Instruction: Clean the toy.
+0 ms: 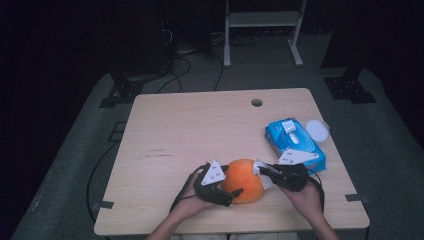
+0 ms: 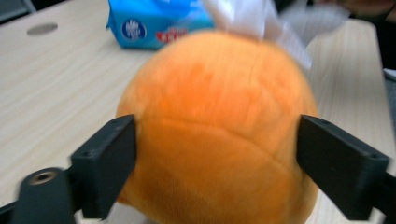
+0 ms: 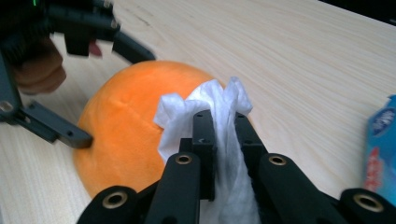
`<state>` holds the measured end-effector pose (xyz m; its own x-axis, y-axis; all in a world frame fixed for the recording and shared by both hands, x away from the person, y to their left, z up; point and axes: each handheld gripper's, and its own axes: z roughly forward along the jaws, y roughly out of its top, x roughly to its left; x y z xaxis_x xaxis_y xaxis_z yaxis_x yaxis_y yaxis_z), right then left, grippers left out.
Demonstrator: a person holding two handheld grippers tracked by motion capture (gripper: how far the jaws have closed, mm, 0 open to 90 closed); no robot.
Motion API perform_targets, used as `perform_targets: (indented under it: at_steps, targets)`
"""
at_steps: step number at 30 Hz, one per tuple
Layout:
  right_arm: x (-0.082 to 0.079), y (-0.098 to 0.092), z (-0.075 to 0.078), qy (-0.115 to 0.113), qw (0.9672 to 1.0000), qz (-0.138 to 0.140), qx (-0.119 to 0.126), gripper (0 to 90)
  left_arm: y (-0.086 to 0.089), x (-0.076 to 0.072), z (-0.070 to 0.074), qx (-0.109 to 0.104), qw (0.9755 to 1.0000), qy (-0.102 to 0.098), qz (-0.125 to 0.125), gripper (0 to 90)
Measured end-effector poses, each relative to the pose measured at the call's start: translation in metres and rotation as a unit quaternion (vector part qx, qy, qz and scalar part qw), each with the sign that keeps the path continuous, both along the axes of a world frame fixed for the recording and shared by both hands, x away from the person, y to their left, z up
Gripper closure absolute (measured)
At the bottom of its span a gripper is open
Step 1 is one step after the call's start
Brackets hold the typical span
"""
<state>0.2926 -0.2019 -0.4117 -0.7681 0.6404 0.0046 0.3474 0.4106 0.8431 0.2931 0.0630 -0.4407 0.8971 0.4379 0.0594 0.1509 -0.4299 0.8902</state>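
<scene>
An orange plush ball (image 1: 246, 186) lies near the table's front edge. My left gripper (image 1: 231, 181) grips it from the left, and its black jaws press on both flanks of the ball (image 2: 215, 121) in the left gripper view. My right gripper (image 1: 261, 170) comes in from the right, shut on a crumpled white wipe (image 1: 259, 166). In the right gripper view the wipe (image 3: 219, 105) is pinched between the jaws of my right gripper (image 3: 222, 130) and rests against the top of the ball (image 3: 123, 133). The left gripper (image 3: 100, 88) straddles the ball's far side there.
A blue wipes packet (image 1: 295, 144) with its flap open lies right of the ball, with a round white lid (image 1: 317, 130) beside it. The wooden table (image 1: 200, 125) has a cable hole (image 1: 256, 102) near its far edge. Behind it are a dark floor, cables and stands.
</scene>
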Motion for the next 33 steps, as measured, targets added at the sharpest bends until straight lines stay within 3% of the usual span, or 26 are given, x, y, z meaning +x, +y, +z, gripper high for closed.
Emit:
perform_targets:
  at_steps: [3,5,7,10,14,16,22,25,28,30,33]
  targets:
    - [-0.009,0.016,0.002,-0.013,0.9990,0.040,0.017,81.7,0.002,0.002,0.005,-0.020,0.9998,-0.008,-0.004,9.9]
    - [-0.015,0.029,0.005,-0.033,0.9979,0.056,0.006,81.6,0.004,0.002,0.004,-0.015,0.9999,-0.004,-0.004,10.4]
    - [-0.016,0.032,0.006,-0.045,0.9973,0.058,-0.005,81.6,0.007,0.003,0.001,-0.015,0.9999,0.005,-0.003,16.5]
    - [-0.010,0.021,0.003,-0.024,0.9989,0.038,0.012,81.7,0.007,0.004,-0.003,-0.008,0.9999,0.013,0.005,23.3]
    - [0.002,0.003,-0.006,0.005,0.9999,0.001,0.011,81.7,0.008,0.006,-0.005,-0.008,0.9997,0.021,0.009,23.7]
    - [0.004,-0.001,-0.007,0.013,0.9998,-0.005,0.016,81.7,0.008,0.006,-0.005,-0.008,0.9997,0.022,0.011,23.7]
    - [-0.001,0.009,0.000,-0.001,0.9999,0.005,0.014,81.7,0.010,0.006,-0.007,-0.010,0.9995,0.025,0.015,23.9]
    - [0.004,0.004,-0.004,0.010,0.9998,-0.002,0.015,81.7,0.009,0.005,-0.007,-0.011,0.9995,0.024,0.017,24.1]
    - [0.010,-0.004,-0.011,0.023,0.9994,-0.024,-0.003,81.7,0.011,0.005,-0.007,-0.011,0.9995,0.025,0.018,24.1]
    - [0.012,-0.009,-0.013,0.037,0.9988,-0.030,0.011,81.7,0.011,0.005,-0.007,-0.014,0.9994,0.027,0.018,24.1]
    - [0.008,-0.007,-0.006,0.028,0.9990,-0.020,0.030,81.6,0.013,0.007,-0.008,-0.017,0.9992,0.031,0.019,24.1]
